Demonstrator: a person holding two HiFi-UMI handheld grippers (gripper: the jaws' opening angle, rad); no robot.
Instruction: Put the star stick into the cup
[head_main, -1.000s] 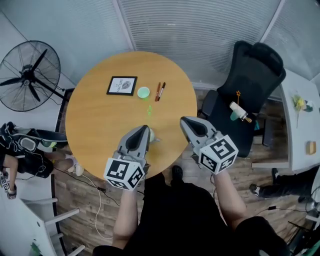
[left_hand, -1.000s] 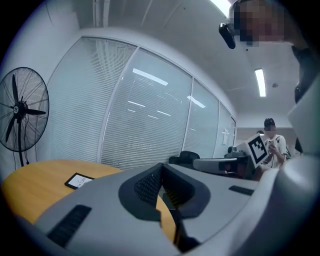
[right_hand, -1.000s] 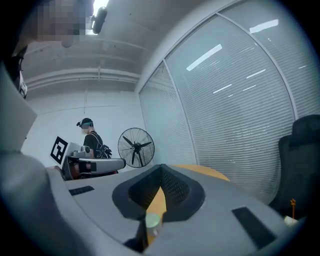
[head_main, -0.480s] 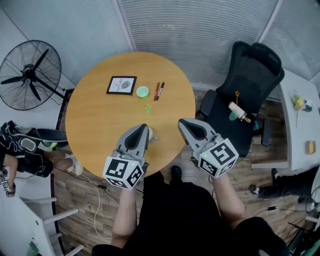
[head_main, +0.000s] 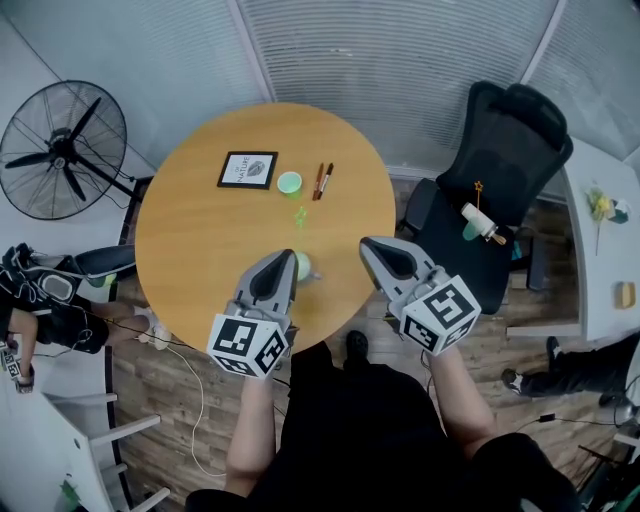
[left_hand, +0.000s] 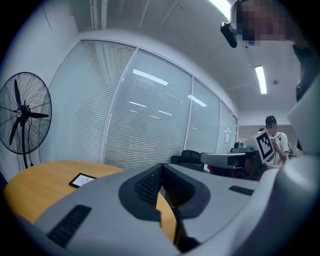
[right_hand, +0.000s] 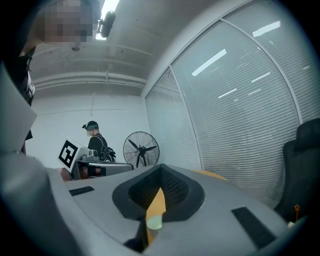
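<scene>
A small green star stick (head_main: 299, 216) lies on the round wooden table (head_main: 200, 240), below a green cup (head_main: 290, 182) seen from above. A second pale green round thing (head_main: 304, 266) sits beside my left gripper's tip, partly hidden by it; it shows through the slit of the right gripper (right_hand: 160, 172) as a pale green blob (right_hand: 154, 222). My left gripper (head_main: 283, 258) and right gripper (head_main: 372, 243) hover over the table's near edge, both shut with nothing held. In the left gripper view the left gripper (left_hand: 161, 166) points across the table.
A framed picture (head_main: 247, 169) and two pens (head_main: 322, 181) lie at the far side of the table. A black office chair (head_main: 500, 170) at the right carries a thin stick with a yellow star (head_main: 478, 187) and a white tube (head_main: 478, 223). A fan (head_main: 60, 155) stands at the left.
</scene>
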